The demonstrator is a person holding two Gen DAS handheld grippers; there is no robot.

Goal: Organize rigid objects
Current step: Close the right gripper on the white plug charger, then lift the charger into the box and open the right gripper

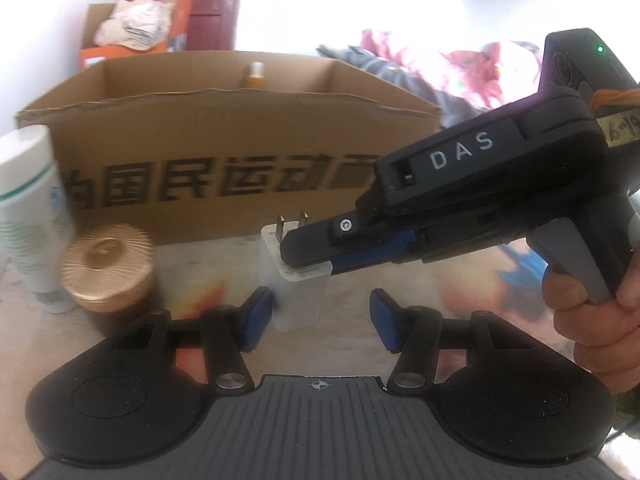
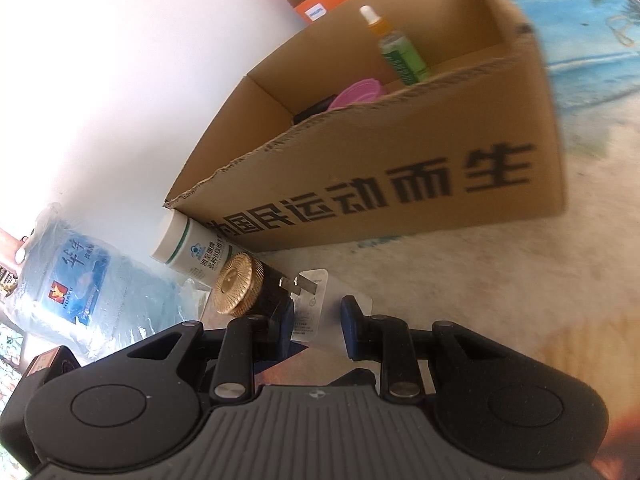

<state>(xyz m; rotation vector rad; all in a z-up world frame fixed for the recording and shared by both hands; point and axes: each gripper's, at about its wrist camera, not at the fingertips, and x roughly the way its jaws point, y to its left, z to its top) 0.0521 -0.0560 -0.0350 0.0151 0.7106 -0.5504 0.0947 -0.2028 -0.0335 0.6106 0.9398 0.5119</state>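
1. White wall charger (image 1: 298, 292) stands upright on the table, prongs up, long axis vertical; lower centre of the left wrist view.
2. Right gripper (image 1: 306, 254) reaches in from the right of that view and is clamped on the charger's upper body. Right wrist view confirms it: charger (image 2: 310, 304) sits between the pads, prongs pointing to the upper left.
3. Left gripper (image 1: 316, 318) is released. Its blue pads flank the charger's base; the left pad looks close to it, and contact cannot be judged.
4. Judgement: the right hand is the working one.
5. Cardboard box (image 1: 240, 152) lies just behind, open-topped, with a dropper bottle (image 2: 398, 46) already inside.
6. Surface: pale printed table cover (image 2: 500, 280). A gold-lidded jar (image 1: 110, 270) and a white tube (image 1: 30, 208) stand at left.
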